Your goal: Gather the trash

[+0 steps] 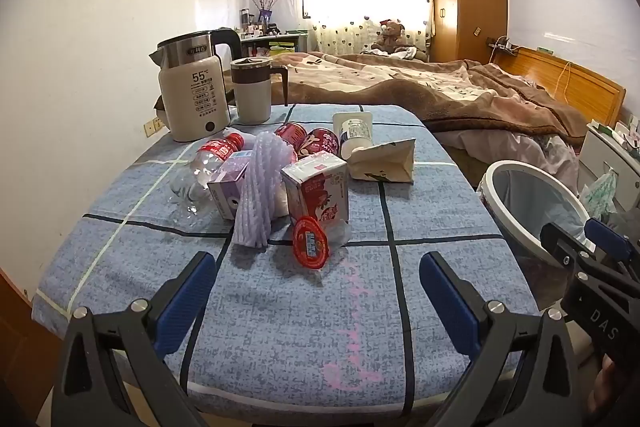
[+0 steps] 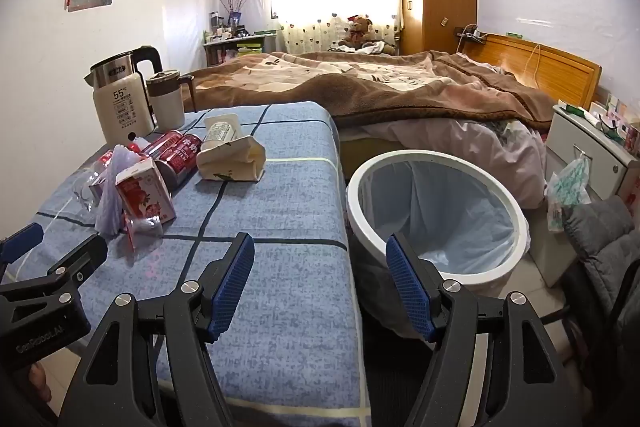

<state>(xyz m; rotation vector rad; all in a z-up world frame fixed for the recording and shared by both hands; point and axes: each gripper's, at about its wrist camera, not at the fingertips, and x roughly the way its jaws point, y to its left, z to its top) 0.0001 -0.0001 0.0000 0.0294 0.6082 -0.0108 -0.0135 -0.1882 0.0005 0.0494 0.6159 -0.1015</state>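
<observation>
Lying just ahead of the left gripper [image 1: 316,291], red-lidded cup [image 1: 311,242] on worktop [image 1: 280,327]; both grippers spread wide, empty; right gripper [image 2: 320,287] near bin [image 2: 436,211].

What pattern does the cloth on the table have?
The tablecloth is mottled blue with dark and pale grid lines; the left wrist view shows it best.

1. A red-lidded jelly cup [image 1: 311,242] is seen tipped nearest the table's front edge.
2. A red-and-white milk carton [image 1: 317,190] is stood upright behind it, beside purple foam netting [image 1: 259,187].
3. A white bin [image 2: 436,215], lined with a clear bag, is placed beside the table.
</observation>
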